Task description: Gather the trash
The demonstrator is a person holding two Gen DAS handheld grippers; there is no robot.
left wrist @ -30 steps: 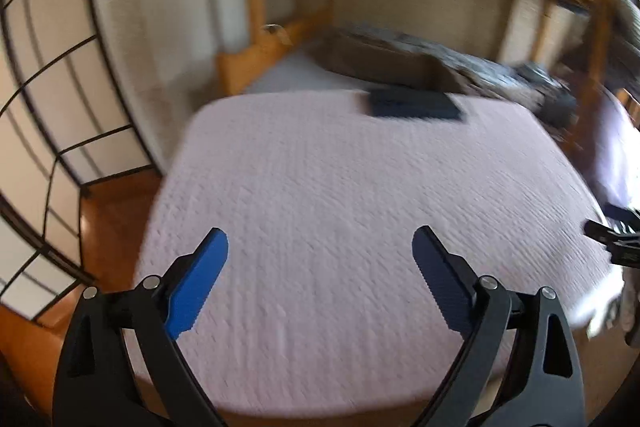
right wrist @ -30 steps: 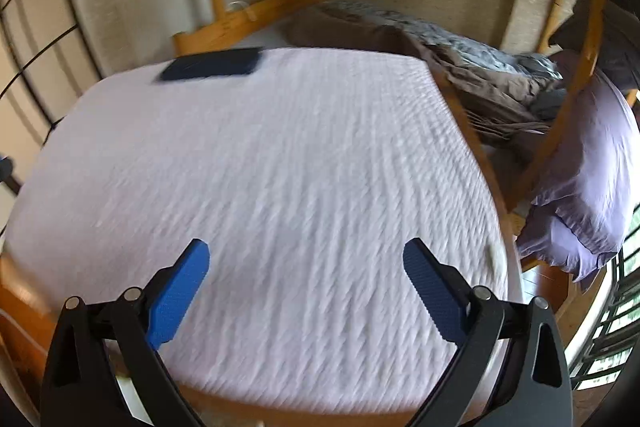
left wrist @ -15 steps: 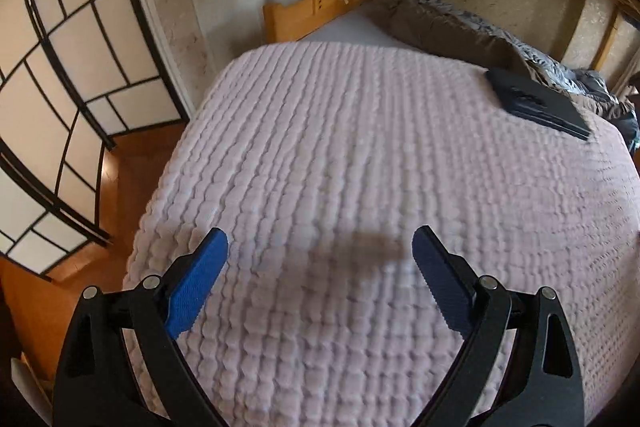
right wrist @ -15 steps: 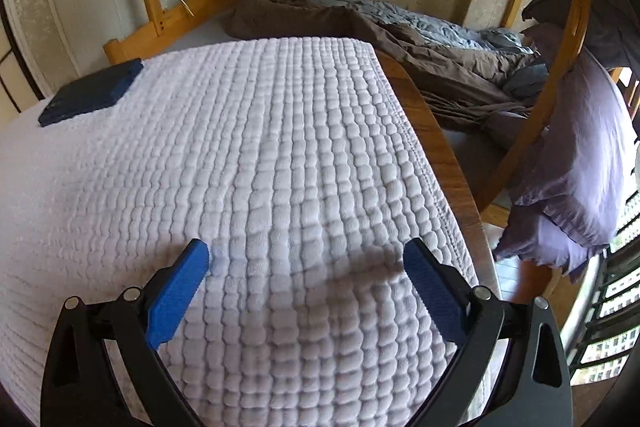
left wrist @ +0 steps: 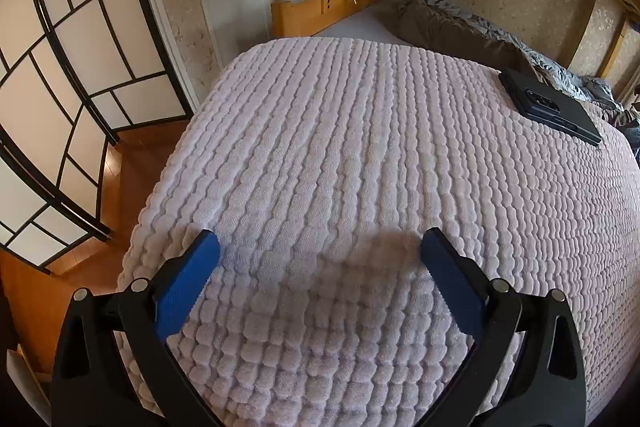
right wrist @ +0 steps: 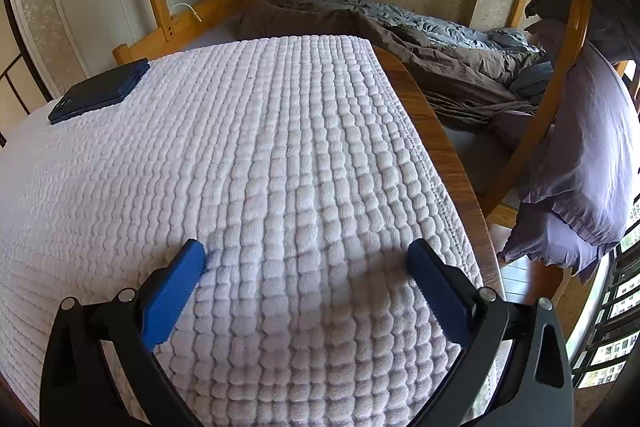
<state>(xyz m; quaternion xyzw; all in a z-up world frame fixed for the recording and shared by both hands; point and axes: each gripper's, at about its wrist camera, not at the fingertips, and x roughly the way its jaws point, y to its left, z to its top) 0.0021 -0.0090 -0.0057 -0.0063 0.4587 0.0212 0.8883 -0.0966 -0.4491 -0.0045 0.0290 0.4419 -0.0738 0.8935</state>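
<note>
- The left gripper (left wrist: 320, 251) is hanging just over a bumpy white quilted cloth (left wrist: 380, 147), its jaws spread wide and holding nothing.
- The right gripper (right wrist: 306, 253) is hanging over the same cloth (right wrist: 260, 147), its jaws also spread wide and holding nothing.
- A flat dark blue phone case (left wrist: 550, 105) is lying on the cloth at two o'clock in the left view, and at ten o'clock (right wrist: 100, 91) in the right view.
- I cannot tell where any trash is.

1. There are no words, numbers or signs to read in either view.
2. The dark flat case (left wrist: 550, 105) on the white bumpy cover (left wrist: 360, 155) has no name or label that can be read.
3. The small pictures by the window (right wrist: 612, 347) are too blurry to read.
</note>
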